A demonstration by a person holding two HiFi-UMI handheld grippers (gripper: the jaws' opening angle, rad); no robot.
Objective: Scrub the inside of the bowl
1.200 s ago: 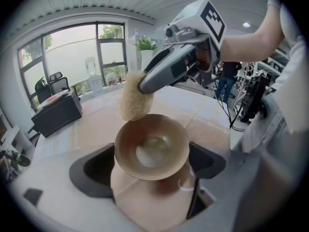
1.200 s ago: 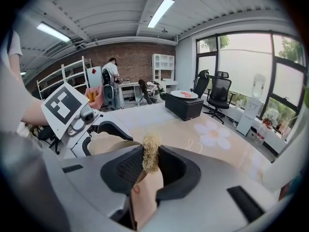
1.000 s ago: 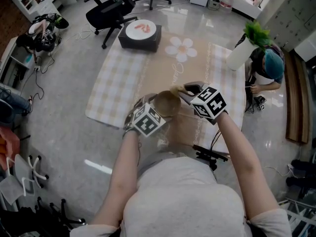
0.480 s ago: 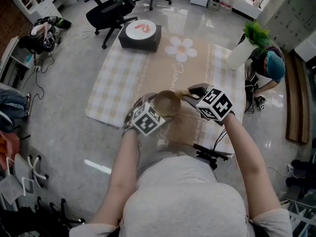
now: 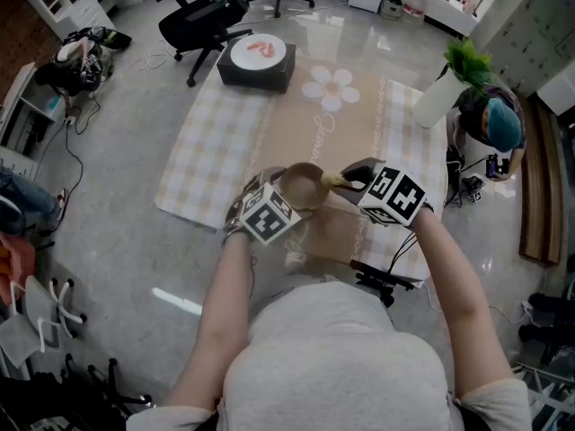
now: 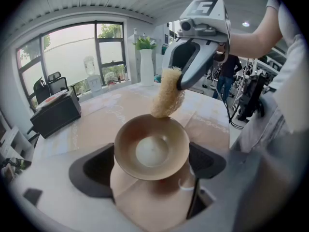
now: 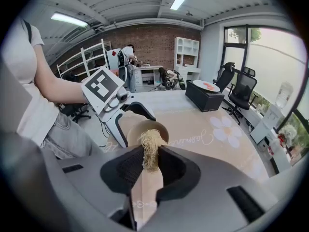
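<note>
- Progress: scrubbing looks barely begun. The scrubber (image 6: 167, 93) meets only the far rim of the bowl (image 6: 151, 146), and the inside is still to be worked.
- Left gripper (image 6: 151, 164): clamped on the bowl, held above the mat (image 5: 225, 142).
- Right gripper (image 7: 150, 166): jaws pinched on the scrubber.
- Bowl: smooth and tan with a pale centre. No dirt is visible.

Light grey short-sleeved T-shirt (image 5: 332, 366), pale blue jeans (image 7: 67, 135), left hand-held gripper (image 5: 286, 194) and right hand-held gripper (image 5: 347, 180) grey-bodied, black textured jaw pads, each carrying white cube (image 5: 267, 215) with black square markers
</note>
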